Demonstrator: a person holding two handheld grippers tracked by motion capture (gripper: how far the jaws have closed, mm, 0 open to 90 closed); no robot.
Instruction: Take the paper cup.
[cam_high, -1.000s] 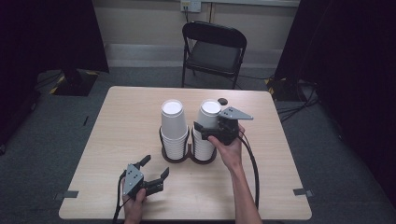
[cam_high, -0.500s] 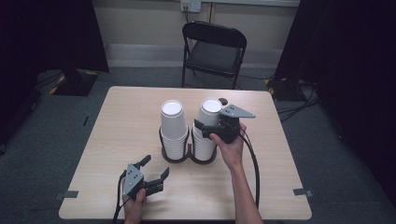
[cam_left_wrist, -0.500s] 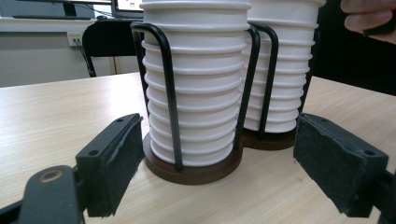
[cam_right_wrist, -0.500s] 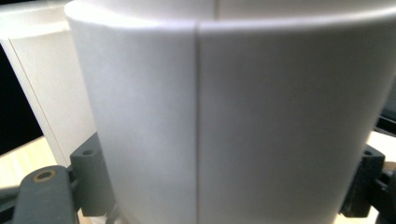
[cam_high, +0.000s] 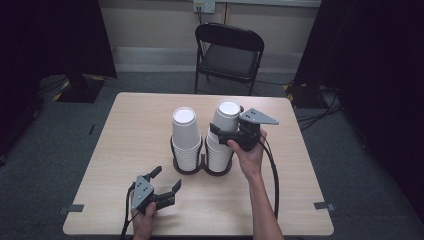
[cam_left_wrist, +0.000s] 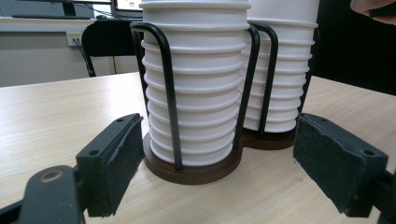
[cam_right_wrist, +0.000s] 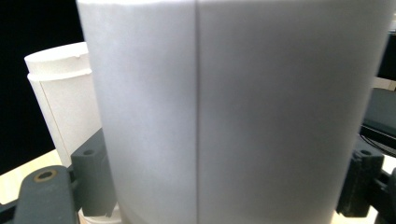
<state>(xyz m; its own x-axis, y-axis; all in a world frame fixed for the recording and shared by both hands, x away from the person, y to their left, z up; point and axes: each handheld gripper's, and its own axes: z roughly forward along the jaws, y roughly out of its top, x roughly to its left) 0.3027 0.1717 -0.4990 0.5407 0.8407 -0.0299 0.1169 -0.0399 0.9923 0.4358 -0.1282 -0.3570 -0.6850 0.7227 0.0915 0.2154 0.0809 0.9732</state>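
At the near left of the pale wood-grain counter (cam_high: 125, 130) we see the left claw (cam_high: 167, 182) held low in the person's left hand (cam_high: 144, 219), its two black jaws spread wide with nothing between them. In the left gripper view those jaws frame the double holder of black wire loops on round dark-brown bases (cam_left_wrist: 191, 168), which stands at the middle of the counter, well apart from this claw.

The holder's left ring carries a tall stack of white ribbed paper cups (cam_high: 186, 137), upright. Just beside it on the right stands a second white paper cup stack (cam_high: 220, 150), and its top white paper cup (cam_high: 226, 116) tilts slightly.

The right claw (cam_high: 220, 134), in the person's right hand (cam_high: 248, 150), reaches that top cup from the right. Its jaws have just been closing, and in the right gripper view the cup's smooth wall (cam_right_wrist: 233, 112) sits between them, both pads against its sides.

Beyond the counter stands a black folding chair (cam_high: 229, 55).
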